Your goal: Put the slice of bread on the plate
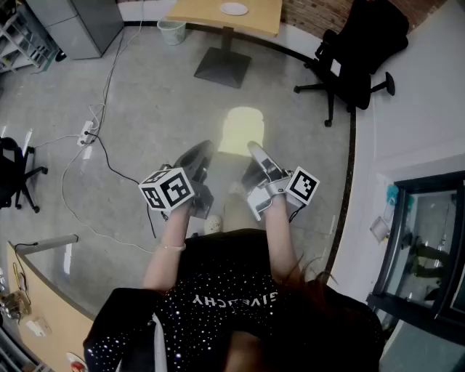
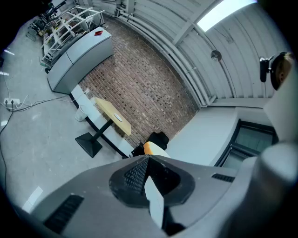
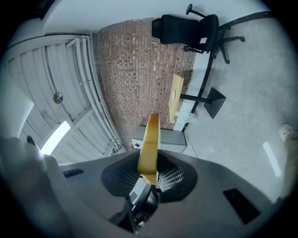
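Note:
A pale yellow slice of bread (image 1: pixel 240 129) hangs in the air above the floor, held out in front of the person. My right gripper (image 1: pixel 256 151) is shut on its near right edge; in the right gripper view the slice (image 3: pixel 151 144) stands edge-on between the pads (image 3: pixel 170 175). My left gripper (image 1: pixel 204 150) grips the near left edge, and the slice (image 2: pixel 155 199) shows as a white slab in its jaws with orange crust beyond. The white plate (image 1: pixel 234 9) lies on a wooden table (image 1: pixel 211 13) far ahead, also small in the left gripper view (image 2: pixel 118 117).
A black office chair (image 1: pixel 356 51) stands right of the table, by a curved floor edge. A mesh bin (image 1: pixel 171 30) and a grey cabinet (image 1: pixel 80 25) are at the back left. Cables and a power strip (image 1: pixel 88 134) cross the floor on the left.

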`<state>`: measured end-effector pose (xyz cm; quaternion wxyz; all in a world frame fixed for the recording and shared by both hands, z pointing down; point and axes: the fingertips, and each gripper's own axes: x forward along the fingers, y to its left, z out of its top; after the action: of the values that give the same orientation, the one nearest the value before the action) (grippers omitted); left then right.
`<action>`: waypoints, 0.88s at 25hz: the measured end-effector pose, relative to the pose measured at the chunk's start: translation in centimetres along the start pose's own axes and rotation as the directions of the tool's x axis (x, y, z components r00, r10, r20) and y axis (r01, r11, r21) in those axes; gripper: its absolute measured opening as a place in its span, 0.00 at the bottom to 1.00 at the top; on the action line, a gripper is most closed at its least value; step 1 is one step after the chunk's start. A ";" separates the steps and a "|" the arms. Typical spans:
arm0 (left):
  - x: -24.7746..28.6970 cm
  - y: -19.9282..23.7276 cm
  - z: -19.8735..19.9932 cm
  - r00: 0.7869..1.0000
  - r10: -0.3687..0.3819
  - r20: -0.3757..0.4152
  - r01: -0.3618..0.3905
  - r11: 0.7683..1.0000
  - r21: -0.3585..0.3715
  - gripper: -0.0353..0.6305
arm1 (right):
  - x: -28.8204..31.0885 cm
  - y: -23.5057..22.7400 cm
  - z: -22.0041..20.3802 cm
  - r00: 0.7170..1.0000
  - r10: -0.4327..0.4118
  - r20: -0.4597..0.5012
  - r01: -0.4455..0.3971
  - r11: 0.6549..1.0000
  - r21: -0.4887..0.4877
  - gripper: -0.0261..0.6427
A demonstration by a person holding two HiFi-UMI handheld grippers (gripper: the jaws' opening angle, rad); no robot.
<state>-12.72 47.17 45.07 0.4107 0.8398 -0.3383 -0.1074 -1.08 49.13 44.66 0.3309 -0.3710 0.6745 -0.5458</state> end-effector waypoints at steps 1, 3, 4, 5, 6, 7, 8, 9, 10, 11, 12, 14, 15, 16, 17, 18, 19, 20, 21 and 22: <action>0.4 0.3 0.2 1.000 0.002 0.003 -0.002 1.000 -0.003 0.07 | 0.4 -0.1 0.4 1.000 0.010 0.006 -0.010 1.000 0.010 0.18; 1.3 1.0 0.8 1.000 0.006 0.009 -0.006 1.000 -0.007 0.07 | 1.4 -0.3 1.4 0.999 0.027 0.018 -0.028 0.999 0.028 0.18; 2.0 1.4 1.2 1.000 0.008 0.013 -0.007 1.000 -0.007 0.07 | 2.0 -0.5 2.0 0.999 0.032 0.022 -0.032 0.999 0.033 0.18; 2.8 1.7 1.8 1.000 0.010 0.019 -0.010 1.000 -0.007 0.07 | 2.7 -0.7 2.7 0.999 0.033 0.022 -0.033 0.999 0.034 0.18; 3.7 2.1 2.5 1.000 0.014 0.027 -0.013 1.000 -0.009 0.07 | 3.6 -0.9 3.5 0.999 0.031 0.019 -0.032 0.999 0.031 0.18; 4.8 2.5 3.2 0.999 0.018 0.036 -0.017 1.000 -0.011 0.07 | 4.5 -1.0 4.4 1.000 0.029 0.013 -0.029 0.999 0.025 0.18; 5.9 2.9 4.0 0.999 0.021 0.043 -0.021 1.000 -0.012 0.07 | 5.5 -1.2 5.4 1.000 0.025 0.007 -0.025 1.000 0.018 0.18; 7.1 3.2 4.7 0.999 0.025 0.048 -0.024 1.000 -0.012 0.07 | 6.5 -1.3 6.4 1.000 0.023 0.002 -0.023 1.000 0.014 0.18; 8.3 3.5 5.4 0.998 0.028 0.053 -0.027 1.000 -0.011 0.07 | 7.4 -1.4 7.6 1.000 0.024 -0.002 -0.024 1.000 0.014 0.18; 9.5 3.7 6.0 0.998 0.030 0.058 -0.030 1.000 -0.010 0.07 | 8.4 -1.4 8.7 1.000 0.028 -0.007 -0.028 1.000 0.015 0.18; 10.8 4.0 6.7 0.997 0.032 0.065 -0.031 0.999 -0.011 0.07 | 9.4 -1.5 9.9 0.999 0.033 -0.011 -0.033 0.999 0.018 0.18; 13.3 4.4 8.2 0.996 0.033 0.079 -0.033 0.999 -0.013 0.07 | 11.4 -1.5 12.2 0.999 0.048 -0.015 -0.047 0.999 0.022 0.18; 14.5 4.5 9.0 0.996 0.033 0.087 -0.032 0.999 -0.013 0.07 | 12.4 -1.5 13.4 0.998 0.056 -0.015 -0.056 0.998 0.021 0.18; 15.7 4.6 9.7 0.995 0.034 0.095 -0.033 0.999 -0.013 0.07 | 13.4 -1.5 14.5 0.998 0.064 -0.017 -0.064 0.998 0.020 0.18; 16.9 4.8 10.3 0.994 0.035 0.102 -0.034 0.999 -0.012 0.07 | 14.3 -1.5 15.6 0.997 0.070 -0.019 -0.069 0.997 0.018 0.18; 17.9 5.0 10.7 0.993 0.039 0.107 -0.038 0.999 -0.012 0.07 | 15.1 -1.7 16.6 0.997 0.072 -0.023 -0.072 0.997 0.017 0.18; 18.9 5.2 11.1 0.993 0.044 0.110 -0.042 0.999 -0.013 0.07 | 15.9 -1.9 17.5 0.997 0.071 -0.027 -0.071 0.997 0.016 0.18; 19.8 5.5 11.4 0.993 0.049 0.111 -0.048 0.999 -0.015 0.07 | 16.6 -2.2 18.4 0.997 0.069 -0.032 -0.069 0.998 0.017 0.18; 20.7 5.9 11.8 0.992 0.055 0.111 -0.053 0.998 -0.017 0.07 | 17.4 -2.5 19.2 0.997 0.066 -0.038 -0.065 0.998 0.019 0.18; 21.5 6.3 12.1 0.992 0.061 0.112 -0.059 0.998 -0.020 0.07 | 18.1 -2.8 19.9 0.997 0.063 -0.045 -0.062 0.998 0.021 0.18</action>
<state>-5.20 22.84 44.27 0.4008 0.8185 -0.3851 -0.1452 7.07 23.40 43.02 0.3359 -0.3339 0.6876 -0.5503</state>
